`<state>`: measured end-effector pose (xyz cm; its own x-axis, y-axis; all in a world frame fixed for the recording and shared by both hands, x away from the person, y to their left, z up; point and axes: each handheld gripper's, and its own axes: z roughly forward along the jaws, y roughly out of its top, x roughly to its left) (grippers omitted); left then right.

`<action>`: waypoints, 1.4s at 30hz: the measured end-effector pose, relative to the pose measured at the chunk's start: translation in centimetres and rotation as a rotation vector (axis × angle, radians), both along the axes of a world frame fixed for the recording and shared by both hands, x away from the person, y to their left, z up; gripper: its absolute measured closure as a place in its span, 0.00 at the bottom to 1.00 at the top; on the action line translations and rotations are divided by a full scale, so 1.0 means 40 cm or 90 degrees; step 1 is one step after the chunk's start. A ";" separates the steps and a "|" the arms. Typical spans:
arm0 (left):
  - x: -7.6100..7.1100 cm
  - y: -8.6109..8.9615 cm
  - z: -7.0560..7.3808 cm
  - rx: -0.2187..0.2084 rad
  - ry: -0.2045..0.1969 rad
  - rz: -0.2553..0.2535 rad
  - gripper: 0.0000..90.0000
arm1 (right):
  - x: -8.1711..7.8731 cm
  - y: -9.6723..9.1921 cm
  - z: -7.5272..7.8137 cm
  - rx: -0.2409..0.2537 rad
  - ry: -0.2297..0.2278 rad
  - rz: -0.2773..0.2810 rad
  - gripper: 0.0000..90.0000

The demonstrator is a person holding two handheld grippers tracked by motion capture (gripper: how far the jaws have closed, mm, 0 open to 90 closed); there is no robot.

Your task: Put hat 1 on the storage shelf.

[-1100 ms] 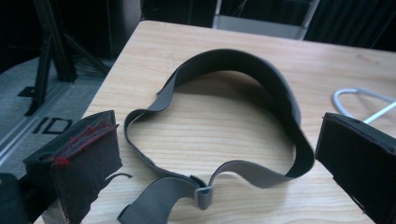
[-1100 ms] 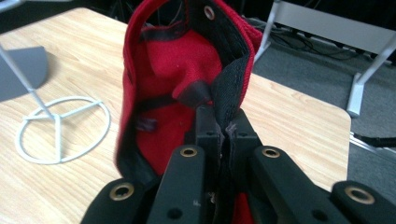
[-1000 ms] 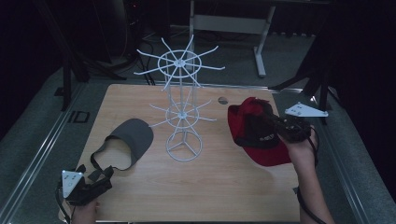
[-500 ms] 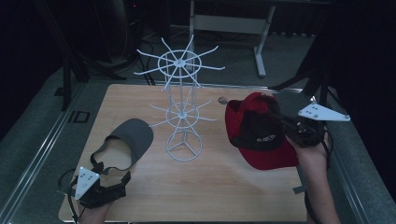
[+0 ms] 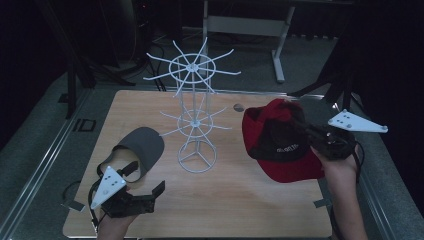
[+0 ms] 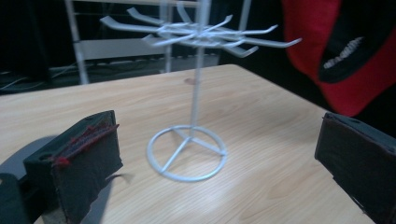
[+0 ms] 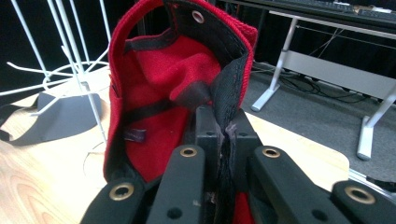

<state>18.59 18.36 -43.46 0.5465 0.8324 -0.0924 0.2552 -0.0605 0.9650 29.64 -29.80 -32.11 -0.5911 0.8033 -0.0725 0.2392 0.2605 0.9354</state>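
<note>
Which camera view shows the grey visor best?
The high view: the grey visor lies whole on the table, left of the white rack. The right gripper view shows part of it behind the rack; the left gripper view barely shows it.

Your red cap (image 5: 285,142) — black inner band and black patch with white lettering, white wire rack (image 5: 192,117), grey visor (image 5: 142,147) at eight o'clock, light woodgrain table (image 5: 235,200), black jaws — red-frayed pad.

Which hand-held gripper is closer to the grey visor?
The left. The left hand-held gripper hangs open just in front of the grey visor. The right hand-held gripper is across the table, shut on the red cap.
</note>
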 end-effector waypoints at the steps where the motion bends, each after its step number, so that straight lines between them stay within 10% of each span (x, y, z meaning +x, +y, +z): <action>1: 0.001 -0.013 0.008 -0.002 0.001 -0.012 0.00 | -0.002 0.000 0.002 0.001 0.000 0.002 0.96; 28: 0.085 -0.263 0.153 0.053 -0.027 -0.162 0.03 | -0.102 0.055 0.062 0.018 -0.046 0.071 0.96; 42: 0.152 -0.374 0.172 0.086 -0.018 -0.172 0.04 | -0.129 0.080 0.066 0.021 -0.052 0.105 0.96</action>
